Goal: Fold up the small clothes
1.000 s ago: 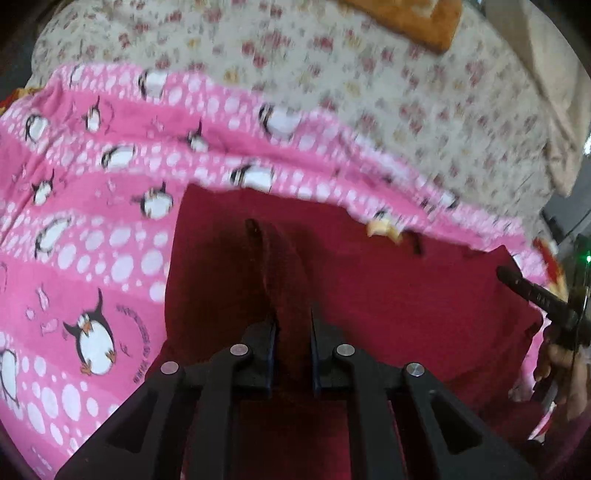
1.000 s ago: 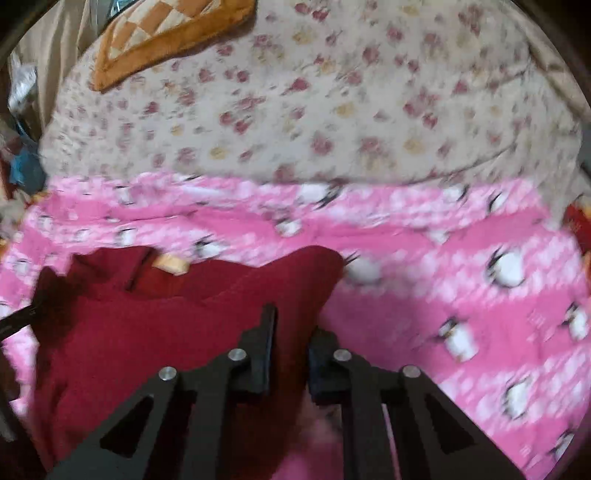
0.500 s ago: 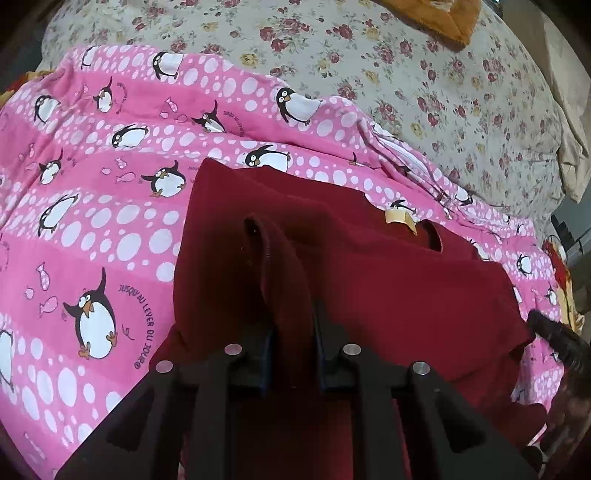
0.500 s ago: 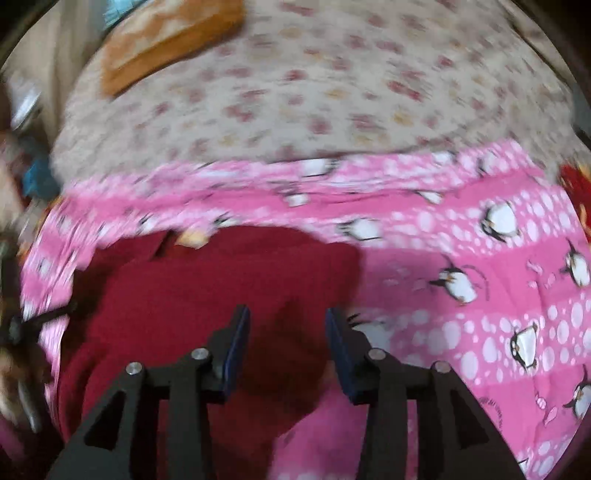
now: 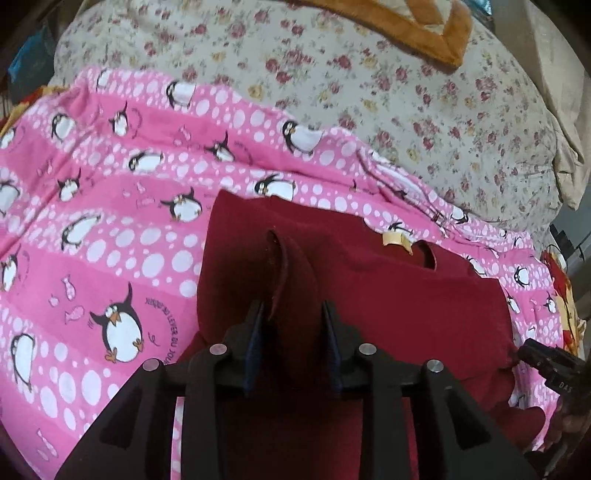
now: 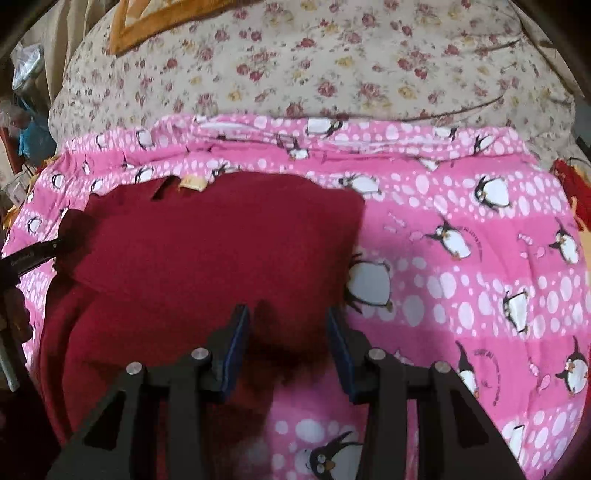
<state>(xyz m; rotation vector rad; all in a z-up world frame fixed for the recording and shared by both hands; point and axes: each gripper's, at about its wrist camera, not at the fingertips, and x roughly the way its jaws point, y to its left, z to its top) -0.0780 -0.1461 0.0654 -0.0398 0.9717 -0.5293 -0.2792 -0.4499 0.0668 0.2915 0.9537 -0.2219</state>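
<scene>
A dark red garment (image 5: 388,295) lies folded on a pink penguin blanket (image 5: 110,221), its yellow neck label (image 5: 395,239) at the far edge. My left gripper (image 5: 291,317) has its jaws parted, with a raised ridge of the red cloth standing between them. My right gripper (image 6: 288,325) is open over the garment's (image 6: 221,243) near right edge, with cloth lying loose between its jaws. The label shows in the right wrist view too (image 6: 192,182). The other gripper's tip shows at the far right of the left view (image 5: 550,365) and at the left of the right view (image 6: 29,254).
The pink blanket (image 6: 461,240) lies on a floral bedspread (image 5: 369,92). An orange-edged cushion (image 5: 406,26) lies at the back. Clutter stands off the bed's left side (image 6: 22,110).
Both grippers have opened: the right one first, the left one in the last half second. The red cloth they held has dropped and lies more spread on the blanket.
</scene>
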